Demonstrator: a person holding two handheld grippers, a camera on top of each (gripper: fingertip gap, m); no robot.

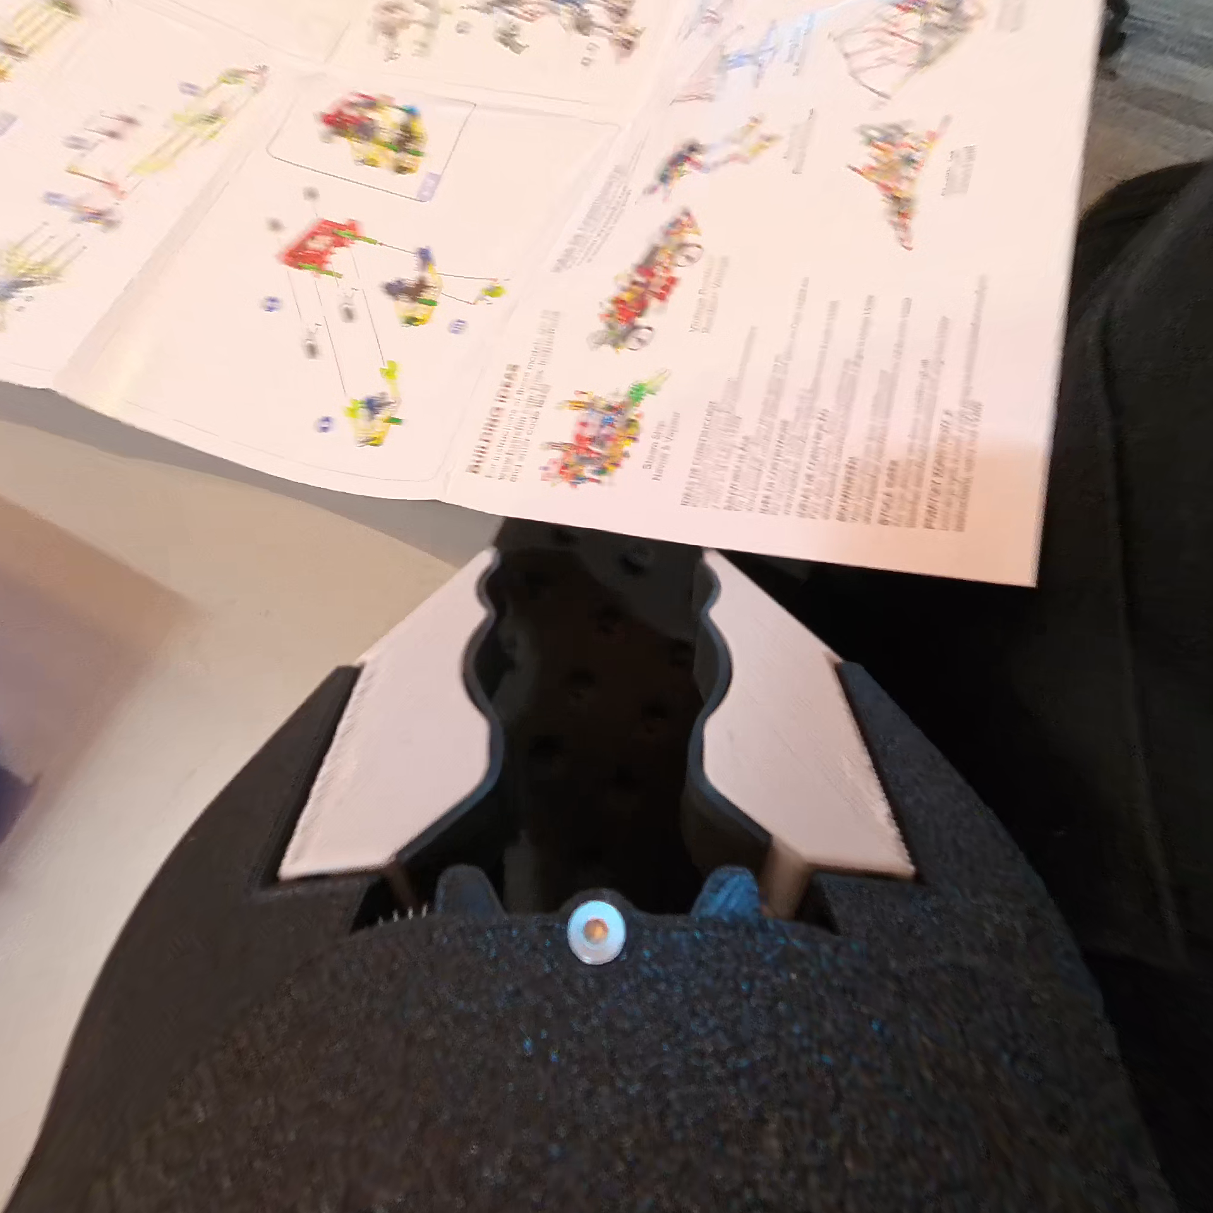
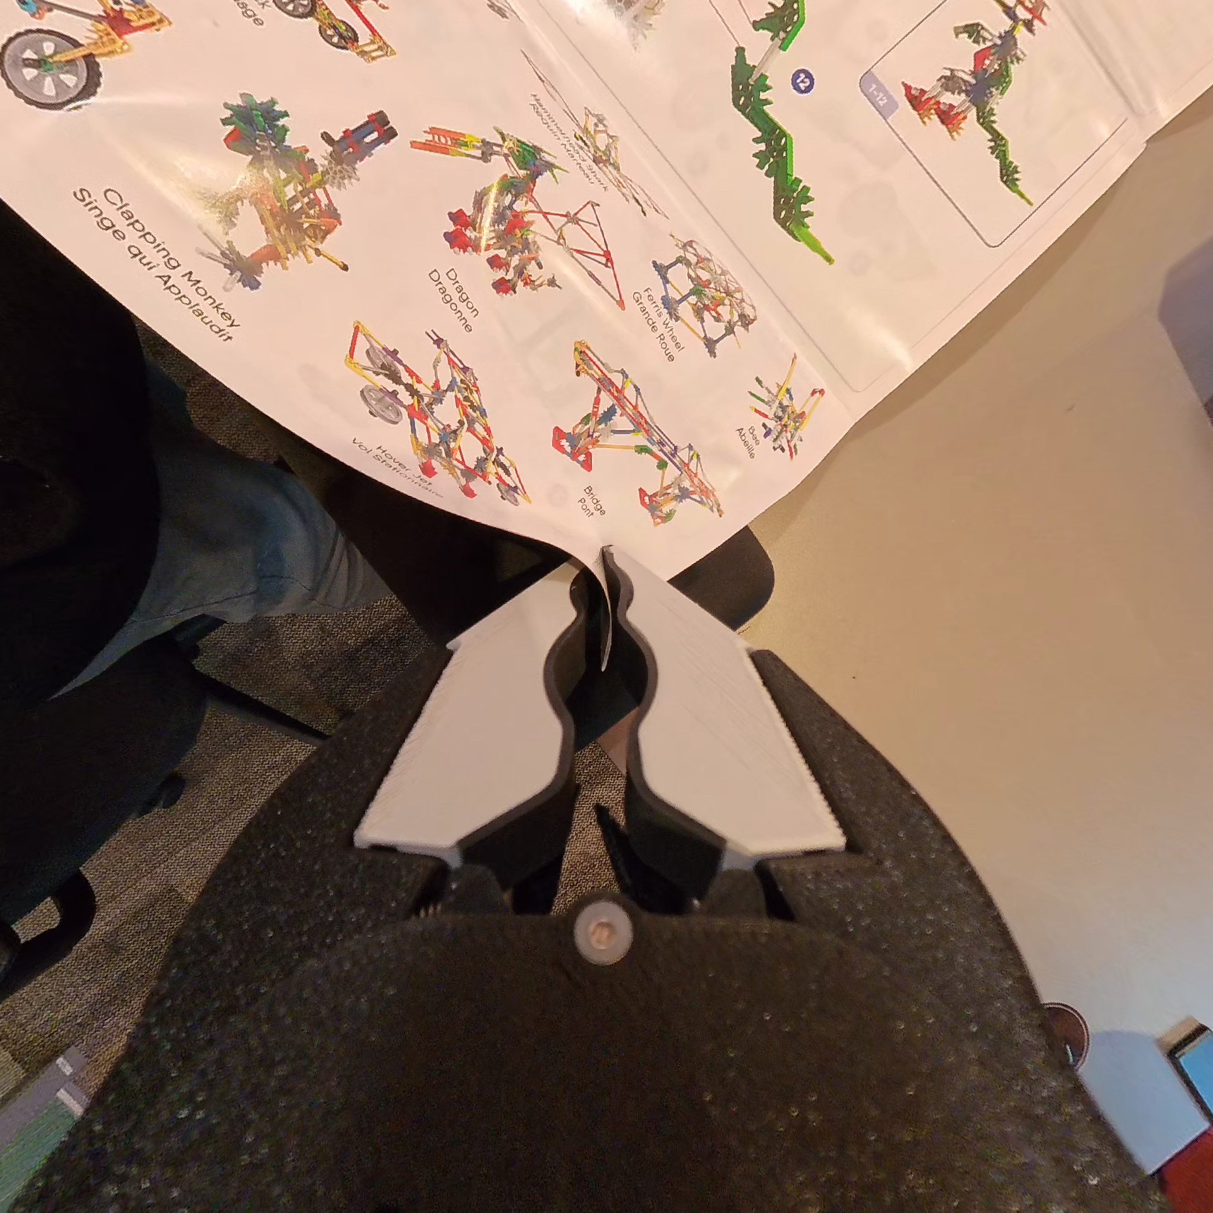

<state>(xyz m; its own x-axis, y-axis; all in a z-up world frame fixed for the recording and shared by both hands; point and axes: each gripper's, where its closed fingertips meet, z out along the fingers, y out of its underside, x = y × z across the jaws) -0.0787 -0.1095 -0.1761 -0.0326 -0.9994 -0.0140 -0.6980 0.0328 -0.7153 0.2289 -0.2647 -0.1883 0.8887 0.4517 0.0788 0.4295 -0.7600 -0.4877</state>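
Note:
A large white instruction sheet (image 1: 591, 295) printed with colourful construction-toy models lies partly on a beige table (image 1: 216, 564) and overhangs its edge. My left gripper (image 1: 600, 558) is open and holds nothing. Its fingertips are spread just at the sheet's near edge, over a dark perforated surface. The view is blurred. My right gripper (image 2: 604, 558) is shut on the near edge of the same sheet (image 2: 525, 295). A small flap of paper curls down between its fingers, and the sheet is lifted slightly there beyond the table (image 2: 984, 558) edge.
A black chair part (image 2: 728, 577) sits under the sheet at the table edge. Grey carpet (image 2: 308, 663) and a person's leg (image 2: 216, 525) are on the left. A white box and a blue item (image 2: 1129, 1083) lie at the table's near right. A blurred purple-brown object (image 1: 59, 656) is at the left. Left tips to right tips: about 35 cm.

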